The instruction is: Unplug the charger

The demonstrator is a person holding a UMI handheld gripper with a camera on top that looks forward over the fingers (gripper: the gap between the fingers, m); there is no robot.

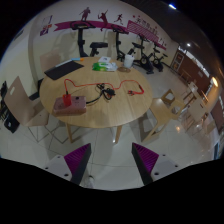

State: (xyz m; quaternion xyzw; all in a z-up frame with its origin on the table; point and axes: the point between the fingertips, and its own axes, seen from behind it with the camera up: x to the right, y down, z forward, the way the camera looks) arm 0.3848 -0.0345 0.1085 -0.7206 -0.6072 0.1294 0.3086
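Centre of frame, on the round table: a cable runs from a small box at the table's left edge toward the middle. Charger is probably there, can't make out the plug itself. Laptop upper left on the table, green item behind, chairs around. Gripper low in frame, well short of the table, fingers wide apart, holding nothing. Step: approach. Next: close in on the box end, find the plug, line the fingers up across it.
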